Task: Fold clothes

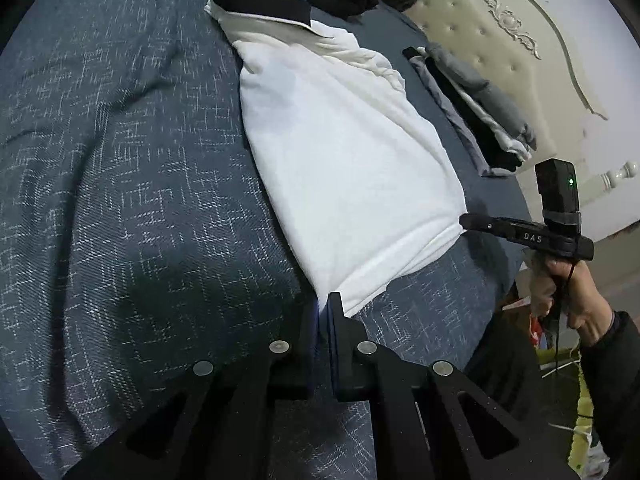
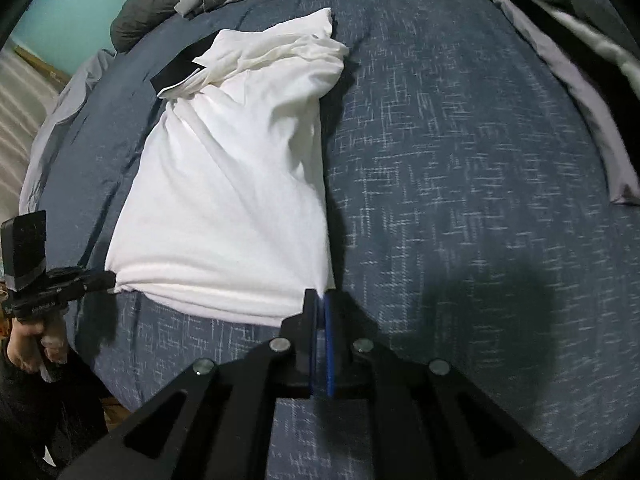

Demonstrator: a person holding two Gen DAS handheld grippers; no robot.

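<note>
We're looking at a white shirt (image 1: 340, 152) with a black collar (image 1: 262, 4), laid lengthwise on the blue bed cover (image 1: 120, 184), sleeves already tucked in so it forms a long narrow panel. Our left tongs (image 1: 324, 300) are clenched on the near hem corner on their side, and our right tongs (image 2: 318, 298) are clenched on the opposite hem corner; in each wrist view the other tool (image 1: 520, 234) shows at the far end of the hem, tip touching the cloth. Both corners are pinched at once, and that makes sense: with the hem held at its two ends, the edge stays straight and can be carried as one line. The collar lies at the far end, so we judge the next fold brings the hem up toward it, halving the length. Off to the side, near the padded headboard (image 1: 500, 52), sits a stack of folded clothes (image 1: 480, 116), probably where this one ends up. A dark heap of garments (image 2: 192, 4) waits beyond the collar.
</note>
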